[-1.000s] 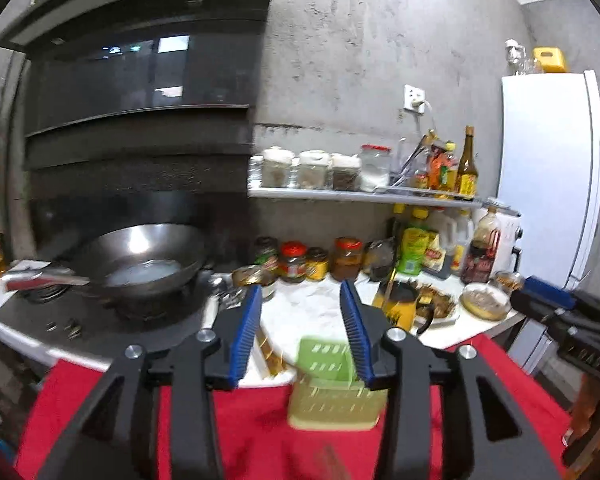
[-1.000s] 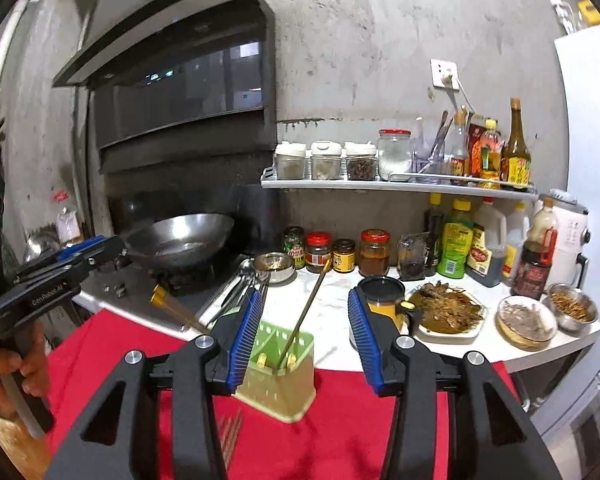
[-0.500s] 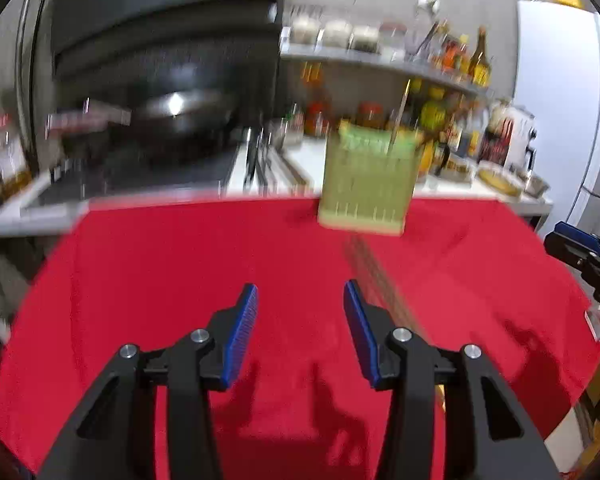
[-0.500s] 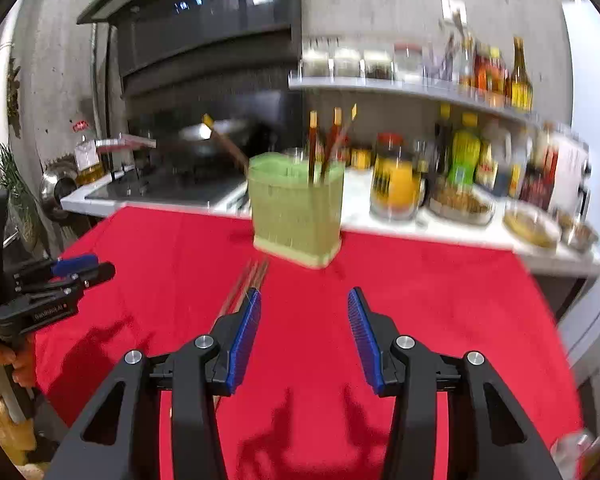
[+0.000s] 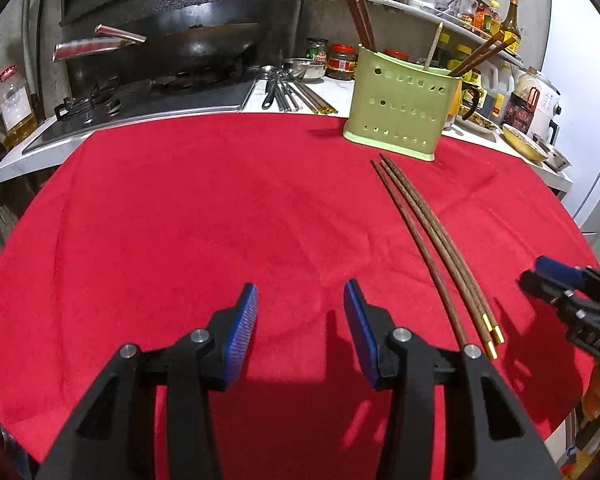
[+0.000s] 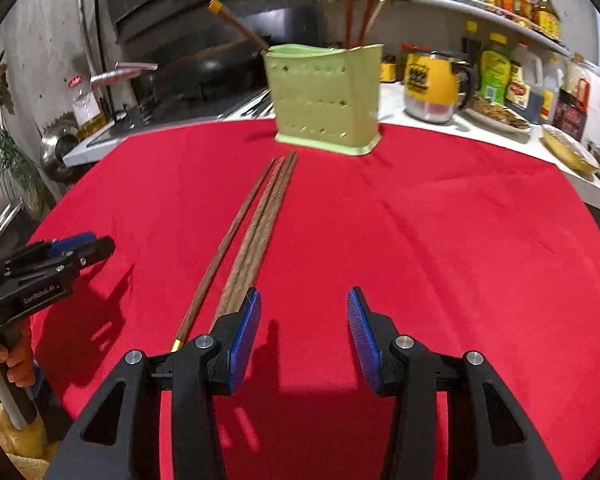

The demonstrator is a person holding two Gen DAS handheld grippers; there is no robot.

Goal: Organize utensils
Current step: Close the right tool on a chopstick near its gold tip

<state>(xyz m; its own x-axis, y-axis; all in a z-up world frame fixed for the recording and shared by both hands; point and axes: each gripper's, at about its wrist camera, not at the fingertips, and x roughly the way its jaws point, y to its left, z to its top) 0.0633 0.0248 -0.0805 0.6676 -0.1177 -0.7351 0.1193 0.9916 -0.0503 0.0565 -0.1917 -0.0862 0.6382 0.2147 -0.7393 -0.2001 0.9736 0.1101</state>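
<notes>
Three long brown chopsticks (image 5: 432, 240) with gold tips lie side by side on the red cloth (image 5: 204, 208), running toward a pale green perforated utensil holder (image 5: 400, 104) at the cloth's far edge. Several chopsticks stand in that holder (image 6: 326, 98). My left gripper (image 5: 300, 312) hovers low over bare cloth, open and empty, left of the chopsticks. My right gripper (image 6: 304, 320) is open and empty too, its left finger just right of the chopsticks (image 6: 256, 232). Each gripper shows at the edge of the other's view, the right gripper (image 5: 556, 280) and the left gripper (image 6: 76, 244).
Behind the cloth a counter holds a wok (image 5: 204, 44) on a stove, metal utensils (image 5: 284, 88), a yellow mug (image 6: 432, 84), jars, bottles and dishes of food. A shelf with jars runs above. A hand (image 6: 8, 364) grips the left tool's handle.
Both grippers have dropped and tilted down from facing the kitchen wall to hovering low over the red cloth. The loose chopsticks have come into view. Jaw gaps look unchanged.
</notes>
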